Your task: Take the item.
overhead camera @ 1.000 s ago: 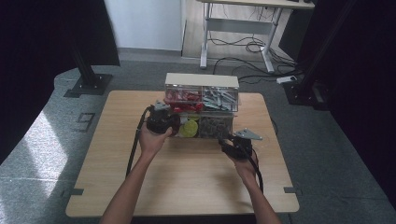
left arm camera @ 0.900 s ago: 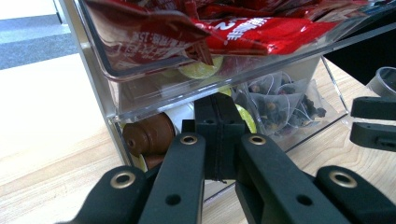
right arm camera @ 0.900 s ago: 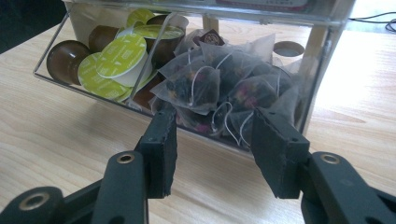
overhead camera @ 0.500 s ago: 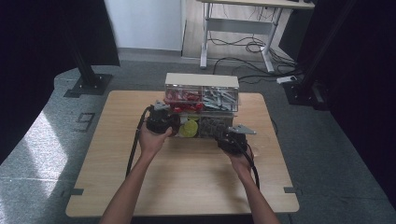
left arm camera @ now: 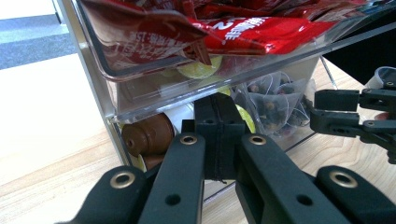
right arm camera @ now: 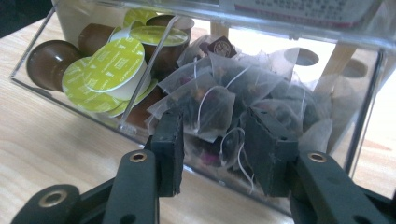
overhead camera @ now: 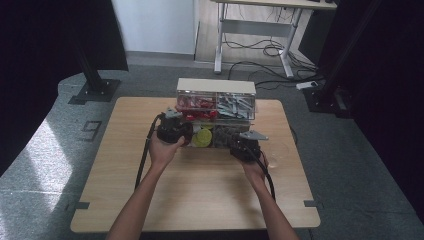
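Wooden bench point(overhead camera: 200, 195) carries a clear two-tier organiser point(overhead camera: 216, 112) with a pale lid, set at the far middle of the top.

Upper tier: red snack packets point(left arm camera: 261, 25) at its left, grey sachets point(overhead camera: 235, 105) at its right. Lower tier: an open-fronted clear drawer point(right arm camera: 369, 112), split by a divider. One compartment holds brown coffee capsules with green foil lids point(right arm camera: 119, 63); the other holds a heap of pyramid tea bags point(right arm camera: 219, 93) with white strings.

Left gripper point(left arm camera: 217, 126): jaws pressed fully together, nothing between them. Tips sit at the front lower edge of the organiser, just beside a brown capsule point(left arm camera: 147, 135), under the overhanging tier of red packets. In the high view this gripper point(overhead camera: 184, 135) is against the organiser's left front.

Right gripper point(right arm camera: 219, 149): jaws part-way apart and just now closing. They stand at the drawer's front lip, either side of the nearest tea bags in the gripper's own view; whether the pads touch a bag cannot be told. In the high view it point(overhead camera: 242, 145) sits at the organiser's right front, grey plate on top.
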### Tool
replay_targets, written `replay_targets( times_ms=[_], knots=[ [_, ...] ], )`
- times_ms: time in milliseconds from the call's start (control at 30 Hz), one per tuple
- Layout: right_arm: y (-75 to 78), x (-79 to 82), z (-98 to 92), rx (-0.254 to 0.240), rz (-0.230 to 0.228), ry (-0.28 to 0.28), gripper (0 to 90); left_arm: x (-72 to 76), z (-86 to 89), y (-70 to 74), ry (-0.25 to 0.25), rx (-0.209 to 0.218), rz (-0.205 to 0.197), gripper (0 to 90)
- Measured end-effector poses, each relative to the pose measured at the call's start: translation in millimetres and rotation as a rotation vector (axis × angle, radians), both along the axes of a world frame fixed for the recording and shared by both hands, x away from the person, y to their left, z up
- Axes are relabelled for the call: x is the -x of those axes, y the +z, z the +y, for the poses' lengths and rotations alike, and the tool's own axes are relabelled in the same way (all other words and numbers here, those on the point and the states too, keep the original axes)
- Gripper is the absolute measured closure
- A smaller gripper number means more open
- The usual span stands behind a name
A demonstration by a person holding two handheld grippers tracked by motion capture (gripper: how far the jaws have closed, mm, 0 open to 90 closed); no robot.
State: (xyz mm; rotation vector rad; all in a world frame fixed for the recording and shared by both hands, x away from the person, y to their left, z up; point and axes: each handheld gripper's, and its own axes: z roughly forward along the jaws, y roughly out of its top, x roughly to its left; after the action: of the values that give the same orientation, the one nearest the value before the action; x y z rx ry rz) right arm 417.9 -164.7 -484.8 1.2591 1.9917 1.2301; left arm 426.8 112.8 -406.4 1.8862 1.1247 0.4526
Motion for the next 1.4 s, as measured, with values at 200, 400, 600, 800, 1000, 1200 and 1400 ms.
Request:
replay_targets(
  times_ms=[200, 400, 600, 800, 1000, 1200, 1400],
  knots=[
    [-3.8, -6.4, 1.1, -0.021, 0.009, 0.000, 60.0, 0.1, 1.5, 0.9, -0.004, 0.002, 0.000, 89.9],
    [-8.2, -11.9, 2.3, -0.019, 0.009, -0.004, 60.0, -0.4, 1.7, 0.2, -0.006, 0.004, 0.002, 89.8],
    [-7.9, -15.7, 4.0, -0.029, 0.022, -0.005, 59.1, 0.1, 1.7, -0.3, -0.005, 0.007, 0.004, 89.7],
    [-7.9, -21.9, 7.5, -0.019, 0.033, -0.006, 59.5, 0.1, 1.2, -0.3, -0.002, 0.008, 0.007, 89.4],
    [-13.4, -25.7, 9.5, -0.017, 0.041, 0.016, 79.7, -0.2, 0.0, -0.5, -0.003, 0.018, 0.008, 89.0],
    [-10.2, -23.7, 9.8, -0.003, 0.027, 0.045, 88.4, -0.6, 0.2, -0.5, -0.004, 0.021, 0.011, 89.0],
    [-5.3, -18.8, 8.1, 0.009, 0.011, 0.063, 88.6, 0.0, -0.9, -0.5, -0.005, 0.018, 0.009, 88.9]
  ],
)
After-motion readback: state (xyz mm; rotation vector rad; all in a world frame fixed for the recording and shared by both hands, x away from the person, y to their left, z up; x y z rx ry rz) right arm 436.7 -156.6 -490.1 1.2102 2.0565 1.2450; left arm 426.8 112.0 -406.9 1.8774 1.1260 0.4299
